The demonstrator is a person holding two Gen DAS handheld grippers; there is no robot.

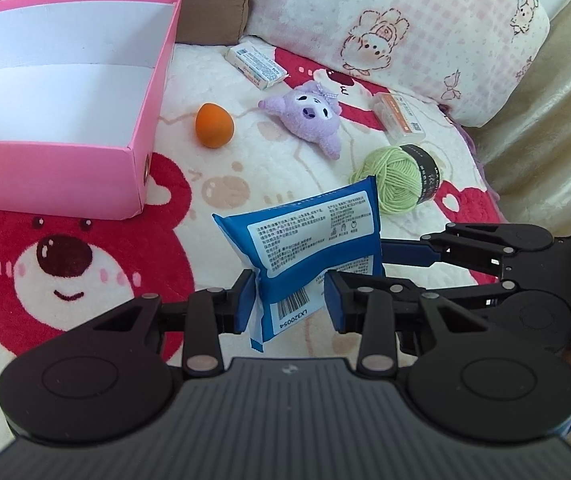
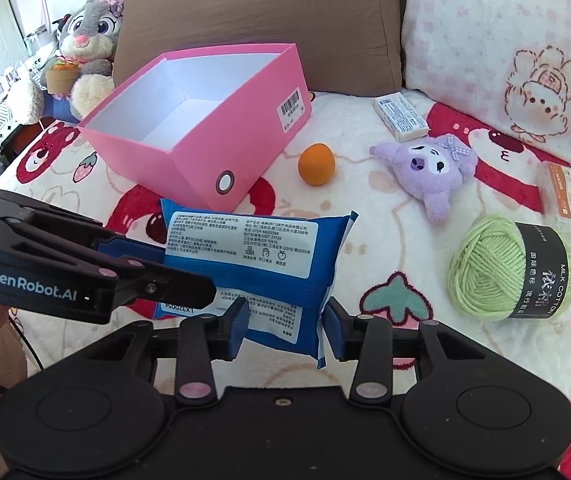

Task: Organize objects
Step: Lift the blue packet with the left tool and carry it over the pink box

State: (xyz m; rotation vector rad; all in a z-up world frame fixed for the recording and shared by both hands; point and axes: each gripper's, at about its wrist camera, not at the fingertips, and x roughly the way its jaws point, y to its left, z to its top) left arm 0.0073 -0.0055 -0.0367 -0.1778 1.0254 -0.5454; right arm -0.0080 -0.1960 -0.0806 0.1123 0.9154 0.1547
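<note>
A blue wipes pack (image 1: 305, 236) (image 2: 253, 256) with a white printed label hangs just above the bear-print blanket. My left gripper (image 1: 289, 306) (image 2: 153, 260) is shut on one end of it. My right gripper (image 2: 285, 328) (image 1: 385, 256) has its blue pads close on either side of the other end, and I see no squeeze there. The empty pink box (image 1: 137, 148) (image 2: 189, 160) stands beyond the pack, to the left. An orange egg-shaped sponge (image 1: 214, 126) (image 2: 316, 164) lies beside the box.
A purple plush (image 1: 313, 114) (image 2: 429, 168), a green yarn ball (image 1: 397, 184) (image 2: 493, 272), a white carton (image 1: 255, 63) (image 2: 400, 117) and an orange-and-white carton (image 1: 399, 118) (image 2: 565, 200) lie on the blanket. Pillows line the back. A grey bunny plush (image 2: 89, 32) sits far left.
</note>
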